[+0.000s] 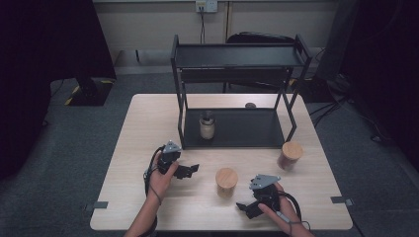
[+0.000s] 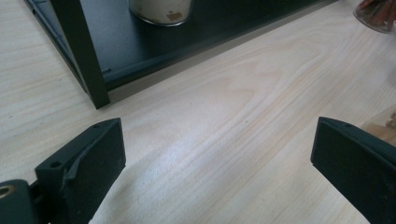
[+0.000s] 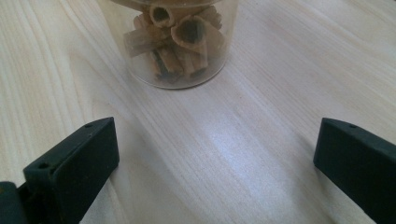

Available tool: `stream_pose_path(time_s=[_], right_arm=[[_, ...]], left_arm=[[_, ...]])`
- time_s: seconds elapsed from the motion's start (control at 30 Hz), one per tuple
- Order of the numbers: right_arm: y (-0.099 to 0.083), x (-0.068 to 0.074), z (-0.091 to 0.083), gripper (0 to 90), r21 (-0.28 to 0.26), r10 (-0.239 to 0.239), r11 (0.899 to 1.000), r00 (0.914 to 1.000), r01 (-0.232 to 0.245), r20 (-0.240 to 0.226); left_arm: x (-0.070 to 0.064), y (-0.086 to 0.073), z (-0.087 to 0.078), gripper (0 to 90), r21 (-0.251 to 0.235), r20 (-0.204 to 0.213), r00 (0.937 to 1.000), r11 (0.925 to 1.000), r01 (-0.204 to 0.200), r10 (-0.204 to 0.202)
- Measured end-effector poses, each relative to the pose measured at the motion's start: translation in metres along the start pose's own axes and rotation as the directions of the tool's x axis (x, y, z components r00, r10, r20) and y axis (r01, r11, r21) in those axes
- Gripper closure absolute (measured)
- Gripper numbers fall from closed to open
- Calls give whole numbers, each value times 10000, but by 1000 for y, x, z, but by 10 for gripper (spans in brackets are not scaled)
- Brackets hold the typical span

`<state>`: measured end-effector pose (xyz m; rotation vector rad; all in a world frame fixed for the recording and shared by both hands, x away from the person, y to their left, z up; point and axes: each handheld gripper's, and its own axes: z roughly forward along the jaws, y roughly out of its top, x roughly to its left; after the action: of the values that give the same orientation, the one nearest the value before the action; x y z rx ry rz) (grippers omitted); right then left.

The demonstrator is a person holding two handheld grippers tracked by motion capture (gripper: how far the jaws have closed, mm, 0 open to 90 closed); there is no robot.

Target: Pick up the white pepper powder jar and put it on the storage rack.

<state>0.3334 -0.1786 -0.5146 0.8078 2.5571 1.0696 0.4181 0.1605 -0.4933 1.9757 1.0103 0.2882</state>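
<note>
A black two-tier rack [image 1: 232, 133] stands at the back of the wooden table. On its lower shelf sits a glass jar [image 1: 207, 126] [image 2: 161, 11] with pale contents. Two wooden-lidded jars stand on the table: one in the middle [image 1: 227, 181], one at the right [image 1: 290, 154] [image 2: 376, 14]. My left gripper [image 1: 190, 170] [image 2: 217, 140] is open over bare wood in front of the rack's left leg [image 2: 81, 56]. My right gripper [image 1: 244, 207] [image 3: 217, 140] is open near the front edge. It faces the middle jar [image 3: 180, 42], which holds cinnamon sticks and sits a short way beyond the jaws.
A small dark round object [image 1: 250, 105] lies on the table behind the rack. The rack's top shelf [image 1: 237, 54] carries nothing. Bare wood lies between the two grippers and along the table's left side [image 1: 133, 148]. Grey floor surrounds the table.
</note>
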Motion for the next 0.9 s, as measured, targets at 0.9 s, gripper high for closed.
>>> stream_pose_path(time_s=[0.9], right_arm=[[0, 0, 0, 0, 0, -1, 10000, 10000, 1, 1]], left_arm=[[8, -26, -28, 27, 87, -245, 9997, 10000, 18, -16]])
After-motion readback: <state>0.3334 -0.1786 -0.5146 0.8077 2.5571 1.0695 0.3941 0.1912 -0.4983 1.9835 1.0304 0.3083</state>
